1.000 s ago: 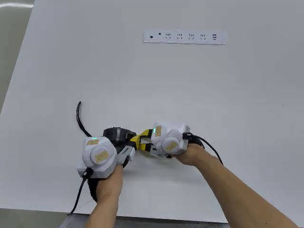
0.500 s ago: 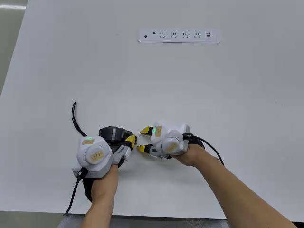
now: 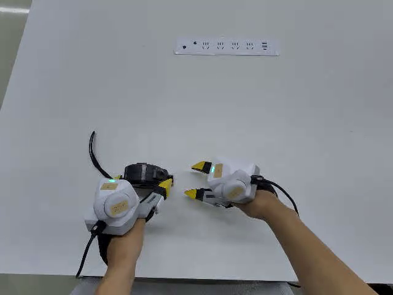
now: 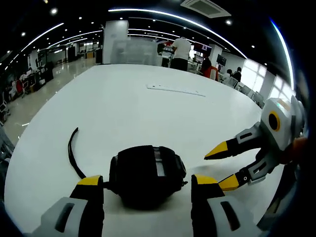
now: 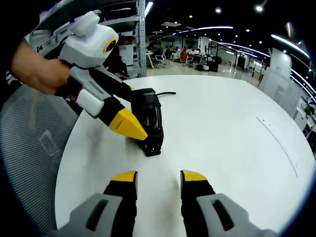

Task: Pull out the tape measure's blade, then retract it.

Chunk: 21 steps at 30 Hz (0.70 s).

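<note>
**No legible text**

Tan stickers (image 3: 118,207) on the casings of the left gripper (image 3: 158,195) and the right gripper (image 3: 194,179): print too small to read. Grey band across the black tape measure (image 3: 144,173), at 12 o'clock from the left jaws: no lettering to make out. Marks beside the sockets of the power strip (image 3: 226,46), at 12 o'clock on the surface (image 3: 307,123): too fine to read.

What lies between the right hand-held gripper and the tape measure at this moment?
Bare white table, with nothing lying on the stretch between the right hand-held gripper and the tape measure. The head view and the right gripper view both show this.
</note>
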{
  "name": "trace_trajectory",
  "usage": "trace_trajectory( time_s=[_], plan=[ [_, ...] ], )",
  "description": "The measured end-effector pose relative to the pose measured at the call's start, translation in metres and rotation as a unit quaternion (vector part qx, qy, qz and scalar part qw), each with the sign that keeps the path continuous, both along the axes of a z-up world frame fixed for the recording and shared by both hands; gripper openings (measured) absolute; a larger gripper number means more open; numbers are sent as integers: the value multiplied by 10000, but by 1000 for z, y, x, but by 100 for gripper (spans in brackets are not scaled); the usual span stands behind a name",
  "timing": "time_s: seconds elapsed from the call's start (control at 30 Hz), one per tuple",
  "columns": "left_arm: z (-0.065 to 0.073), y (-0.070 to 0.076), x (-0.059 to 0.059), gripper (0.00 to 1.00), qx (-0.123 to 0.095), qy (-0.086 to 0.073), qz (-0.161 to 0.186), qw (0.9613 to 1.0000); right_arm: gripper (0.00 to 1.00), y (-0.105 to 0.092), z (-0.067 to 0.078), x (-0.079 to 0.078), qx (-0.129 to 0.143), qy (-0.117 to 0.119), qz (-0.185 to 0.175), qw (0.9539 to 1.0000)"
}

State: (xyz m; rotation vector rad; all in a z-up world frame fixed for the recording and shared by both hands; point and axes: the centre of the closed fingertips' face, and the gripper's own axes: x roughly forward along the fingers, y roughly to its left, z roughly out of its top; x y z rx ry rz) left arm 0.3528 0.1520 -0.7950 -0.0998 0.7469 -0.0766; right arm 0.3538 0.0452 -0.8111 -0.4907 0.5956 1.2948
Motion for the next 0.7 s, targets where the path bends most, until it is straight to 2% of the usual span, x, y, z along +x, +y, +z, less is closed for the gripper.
trace_trajectory(
  time_s=[0.17,0.4,0.6,0.7],
  plan=[
    [1,2,-5,70,99,1,-222,9997,36,-15,3,-2,8,12,-169,9999],
    [8,3,-7,73,167,-98,-527,9984,41,-34,6,-3,35,30,-400,9992],
    [8,1,-8,74,147,-127,-795,9966,44,-49,8,-4,67,70,-590,9982],
    [4,1,-12,74,115,-66,-961,9953,44,-57,8,-5,100,116,-732,9972]
  ],
)
